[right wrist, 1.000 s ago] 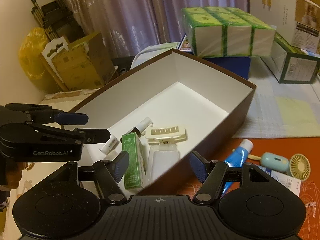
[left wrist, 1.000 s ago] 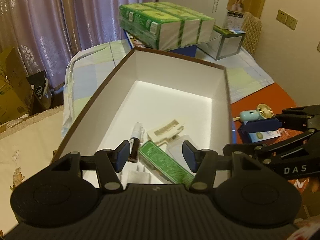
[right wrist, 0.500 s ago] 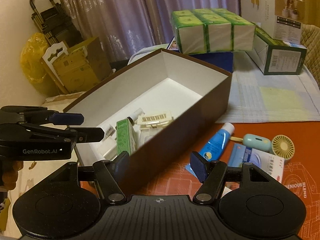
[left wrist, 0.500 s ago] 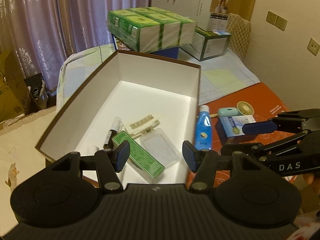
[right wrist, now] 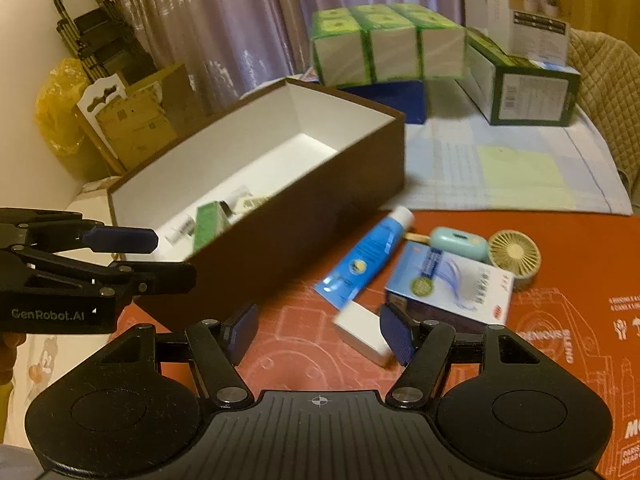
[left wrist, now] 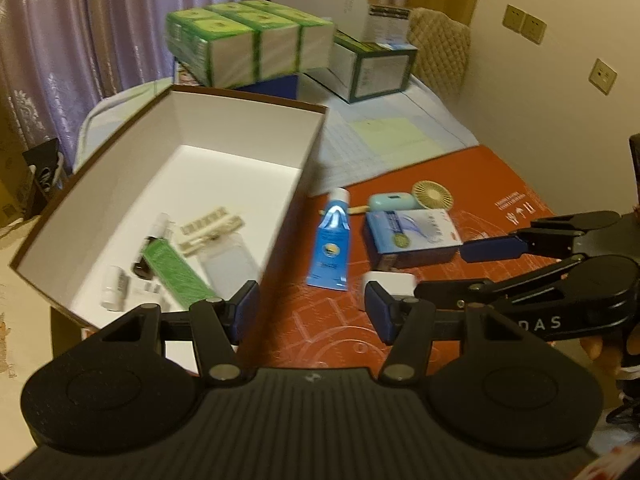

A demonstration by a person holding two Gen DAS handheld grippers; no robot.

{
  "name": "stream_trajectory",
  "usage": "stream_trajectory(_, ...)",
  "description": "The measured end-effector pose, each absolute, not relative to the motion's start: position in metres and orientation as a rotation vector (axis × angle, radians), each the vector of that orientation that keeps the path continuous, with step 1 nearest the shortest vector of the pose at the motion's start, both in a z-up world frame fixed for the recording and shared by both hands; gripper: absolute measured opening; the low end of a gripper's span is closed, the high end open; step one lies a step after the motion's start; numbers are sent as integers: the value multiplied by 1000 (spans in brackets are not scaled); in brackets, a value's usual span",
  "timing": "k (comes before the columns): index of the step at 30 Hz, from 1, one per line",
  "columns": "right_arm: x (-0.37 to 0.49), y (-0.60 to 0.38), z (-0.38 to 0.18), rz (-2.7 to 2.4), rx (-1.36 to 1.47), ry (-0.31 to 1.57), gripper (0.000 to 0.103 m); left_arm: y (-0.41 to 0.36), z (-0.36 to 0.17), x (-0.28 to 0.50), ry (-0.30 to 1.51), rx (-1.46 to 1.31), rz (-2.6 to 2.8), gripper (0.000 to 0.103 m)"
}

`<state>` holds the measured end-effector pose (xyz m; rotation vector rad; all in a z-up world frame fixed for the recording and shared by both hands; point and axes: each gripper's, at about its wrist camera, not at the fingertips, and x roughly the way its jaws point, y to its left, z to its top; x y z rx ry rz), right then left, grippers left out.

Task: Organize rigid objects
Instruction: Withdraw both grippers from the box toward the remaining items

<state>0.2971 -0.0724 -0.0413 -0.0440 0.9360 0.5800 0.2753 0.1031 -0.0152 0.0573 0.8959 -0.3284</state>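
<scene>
The brown box (left wrist: 316, 136) with a white inside stands at the left and holds a green carton (left wrist: 176, 272), a small bottle, a clip and a clear card holder. On the orange mat (left wrist: 320, 332) to its right lie a blue tube (left wrist: 332, 244), a blue-and-white carton (left wrist: 412, 232), a mint hand fan (left wrist: 434, 196) and a small white block (right wrist: 360, 334). My left gripper (left wrist: 312, 312) hangs open and empty over the mat beside the box's near corner. My right gripper (right wrist: 320, 332) is open and empty too, its right finger just past the white block.
Green tissue packs (left wrist: 248, 40) and cartons (left wrist: 372, 68) are stacked at the back on a checked cloth (left wrist: 384, 140). Curtains close off the rear. Cardboard boxes (right wrist: 132, 120) and a yellow bag (right wrist: 60, 108) stand on the floor at the left.
Both grippers have slid to the right, from above the box's contents to above the orange mat. The box now sits further left in both views. Their jaws stayed as they were.
</scene>
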Motion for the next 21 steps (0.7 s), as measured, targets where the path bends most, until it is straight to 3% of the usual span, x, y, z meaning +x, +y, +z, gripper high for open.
stream_trajectory(21,307,-162,-54,489,-1,986,64,24,-52,285,974,84,-372,55)
